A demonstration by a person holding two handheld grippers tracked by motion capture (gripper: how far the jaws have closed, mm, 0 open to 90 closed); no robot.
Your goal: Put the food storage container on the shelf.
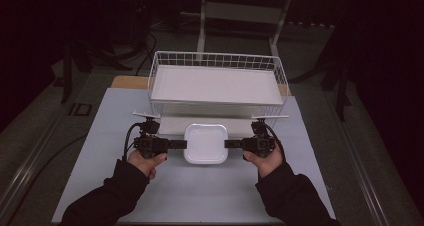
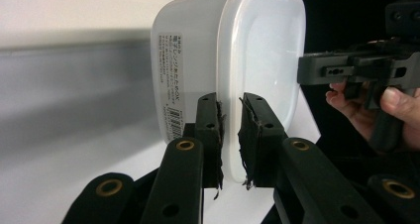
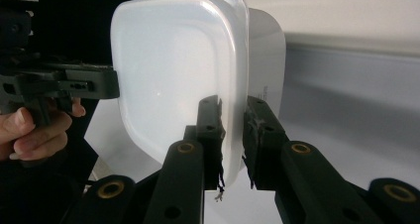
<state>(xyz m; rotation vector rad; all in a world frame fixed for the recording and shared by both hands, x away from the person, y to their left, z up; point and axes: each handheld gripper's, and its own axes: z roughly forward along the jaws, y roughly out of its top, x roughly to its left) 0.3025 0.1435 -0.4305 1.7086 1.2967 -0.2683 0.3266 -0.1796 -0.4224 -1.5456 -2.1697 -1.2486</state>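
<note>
- Grippers first: the left gripper point(image 1: 181, 144) has its jaws clamped on the left rim of a white plastic container point(image 1: 205, 143), and the right gripper point(image 1: 230, 144) has its jaws clamped on the opposite rim.
- In the left gripper view, the left gripper point(image 2: 231, 135) pinches the flange of the container point(image 2: 233, 50) between its two black pads, with frayed padding at the pad edges.
- In the right gripper view, the right gripper point(image 3: 233, 135) pinches the container point(image 3: 178, 70) by its lip in the same way, one pad on either side of the rim.
- The container sits directly between the two grippers, held level in the high view, its lidded white top facing up toward the camera.
- A printed label with a barcode point(image 2: 173, 87) runs down the container's side wall, just beside the left gripper's pads.
- Each gripper view shows the other gripper across the container: the right gripper point(image 2: 309, 70) touching the far rim, and the left gripper point(image 3: 111, 83) likewise.
- Behind each gripper a hand grasps the handle, the left hand point(image 1: 145, 162) and the right hand point(image 1: 264, 161), with dark sleeves running back toward the bottom edge.
- Below the grippers lies the pale bench point(image 1: 200, 196).
- Beyond the grippers, near the container, stands a white wire basket point(image 1: 160, 71) with a flat white floor.
</note>
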